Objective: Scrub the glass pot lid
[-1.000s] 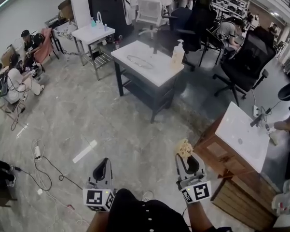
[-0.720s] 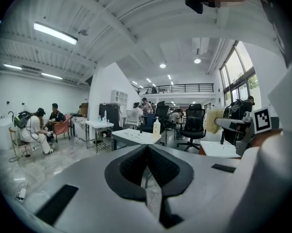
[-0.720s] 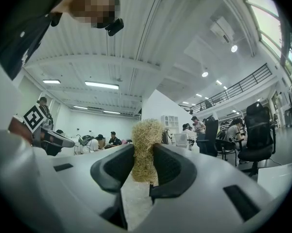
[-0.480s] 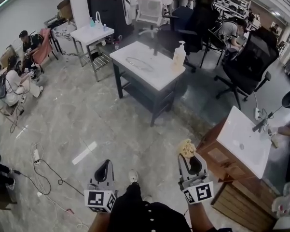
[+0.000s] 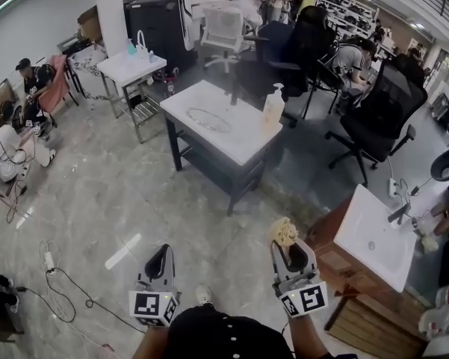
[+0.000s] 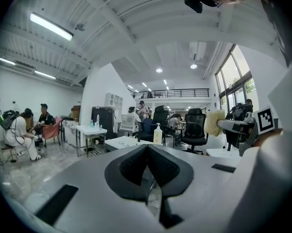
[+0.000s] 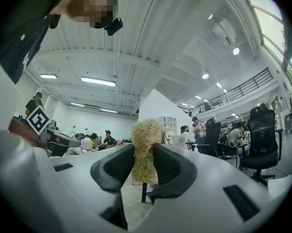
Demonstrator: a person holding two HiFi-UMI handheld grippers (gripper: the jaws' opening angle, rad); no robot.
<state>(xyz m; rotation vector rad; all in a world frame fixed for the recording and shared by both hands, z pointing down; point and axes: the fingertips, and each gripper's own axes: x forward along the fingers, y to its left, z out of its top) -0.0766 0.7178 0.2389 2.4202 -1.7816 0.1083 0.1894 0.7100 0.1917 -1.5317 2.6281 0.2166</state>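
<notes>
Round glass pot lid (image 5: 209,118) on white table (image 5: 243,137), well ahead of our jaws, right gripper (image 5: 287,245) clamping tan fibrous scrubber (image 7: 146,149), left gripper (image 5: 159,254) closed.

glass lid (image 5: 208,119) tiny and faint, wooden cabinet (image 5: 342,264) cut off

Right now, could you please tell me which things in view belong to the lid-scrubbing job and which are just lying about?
For the job:
glass pot lid on the white table
scrubber clamped in the right gripper
soap bottle near the lid, probably

Lying about:
black office chair
small side table
floor cables
</notes>
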